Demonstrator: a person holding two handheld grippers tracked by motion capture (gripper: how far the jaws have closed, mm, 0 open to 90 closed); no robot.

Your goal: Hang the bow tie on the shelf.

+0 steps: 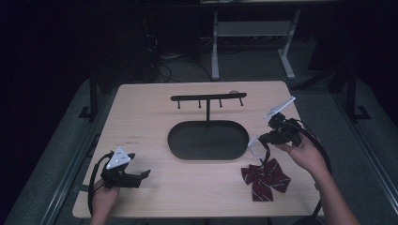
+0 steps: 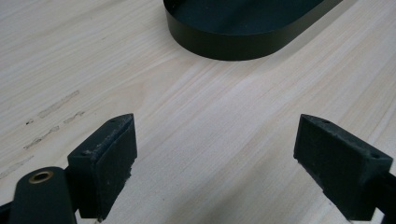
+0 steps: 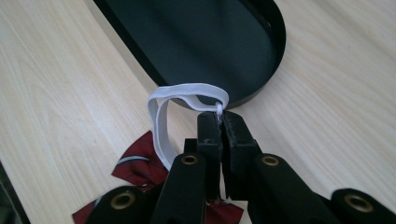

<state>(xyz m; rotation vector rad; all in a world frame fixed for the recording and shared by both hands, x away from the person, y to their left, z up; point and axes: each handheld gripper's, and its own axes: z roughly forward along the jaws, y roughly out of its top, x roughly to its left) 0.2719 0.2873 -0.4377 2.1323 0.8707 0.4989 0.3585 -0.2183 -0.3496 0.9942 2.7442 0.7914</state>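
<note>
A dark red bow tie with pale stripes lies near the table's front right; its white elastic strap loops up from it. My right gripper is shut on that strap, pinching it at the fingertips just above the bow tie and beside the tray's rim. A black oval tray with a hook stand rising from it sits mid-table. My left gripper rests at the front left, open, with bare wood between its pads, and the tray lies ahead of it.
The light wooden table has a few faint scuff marks at its left. The black stand carries several small hooks on a crossbar. Beyond the table is a dark floor with white desk legs and cables.
</note>
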